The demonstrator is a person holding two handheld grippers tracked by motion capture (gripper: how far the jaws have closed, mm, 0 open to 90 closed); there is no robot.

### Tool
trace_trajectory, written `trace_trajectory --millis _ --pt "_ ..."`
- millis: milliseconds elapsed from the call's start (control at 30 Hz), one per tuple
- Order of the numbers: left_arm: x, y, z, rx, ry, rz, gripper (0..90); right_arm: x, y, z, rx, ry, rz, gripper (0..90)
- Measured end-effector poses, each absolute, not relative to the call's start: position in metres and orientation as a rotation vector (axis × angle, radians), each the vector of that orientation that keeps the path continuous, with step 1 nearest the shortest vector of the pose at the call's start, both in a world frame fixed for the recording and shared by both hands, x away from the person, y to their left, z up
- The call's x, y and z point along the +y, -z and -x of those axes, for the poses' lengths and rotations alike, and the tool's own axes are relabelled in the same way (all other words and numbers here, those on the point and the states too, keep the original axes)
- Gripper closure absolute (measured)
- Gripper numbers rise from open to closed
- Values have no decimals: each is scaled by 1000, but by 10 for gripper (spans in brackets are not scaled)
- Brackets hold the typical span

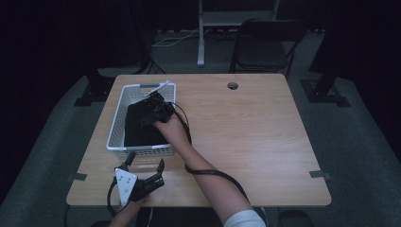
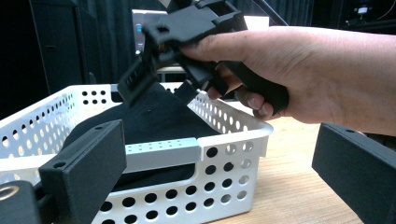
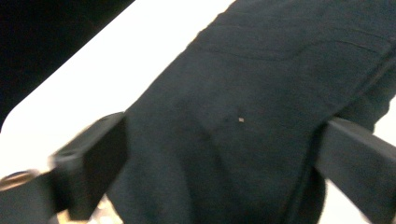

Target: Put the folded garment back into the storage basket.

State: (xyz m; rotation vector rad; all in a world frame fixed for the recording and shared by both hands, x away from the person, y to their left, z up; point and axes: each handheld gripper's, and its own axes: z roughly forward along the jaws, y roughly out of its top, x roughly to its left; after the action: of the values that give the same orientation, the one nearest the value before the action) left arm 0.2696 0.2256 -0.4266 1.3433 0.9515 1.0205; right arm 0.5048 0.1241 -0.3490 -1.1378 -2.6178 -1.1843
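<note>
1. High view: wooden table [image 1: 246, 137] fills the middle of the frame. White perforated basket [image 1: 119, 117] sits left of centre, near the table's left edge.
2. High view: black cloth [image 1: 137, 128] lies inside the basket and covers most of its floor.
3. High view: right gripper [image 1: 156, 108] is over the basket's upper right part, pointing down at the cloth. Right hand [image 1: 171, 126] wraps its grip, with the forearm running in from the bottom edge. Jaw gap is not readable from here.
4. High view: left gripper [image 1: 145, 163] is at lower left, on the table just below the basket's near wall. Its jaws stand wide apart with nothing between them.
5. High view: a black cable [image 1: 213, 174] loops from the right gripper across the forearm. A folding chair [image 1: 265, 45] stands beyond the table at upper centre.
6. Left gripper view: its own two jaws are at lower left and lower right, spread far apart, with the basket wall between them and untouched.
7. Left gripper view: the cloth is piled inside the basket at centre left. The right gripper hangs above it at top centre, held by the hand coming in from the right.
8. Right gripper view: its jaws are at the left and right edges, well apart. The cloth fills the gap between them, over the white basket floor. The pads are not clamped on it. Blur at lower left.
</note>
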Motion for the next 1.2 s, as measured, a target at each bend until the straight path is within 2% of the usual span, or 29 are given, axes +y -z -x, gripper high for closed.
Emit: trace_trajectory --millis 1200 --pt "226 427 -270 950 -1023 -1344 43 95 312 -474 -2435 1738 977 13"
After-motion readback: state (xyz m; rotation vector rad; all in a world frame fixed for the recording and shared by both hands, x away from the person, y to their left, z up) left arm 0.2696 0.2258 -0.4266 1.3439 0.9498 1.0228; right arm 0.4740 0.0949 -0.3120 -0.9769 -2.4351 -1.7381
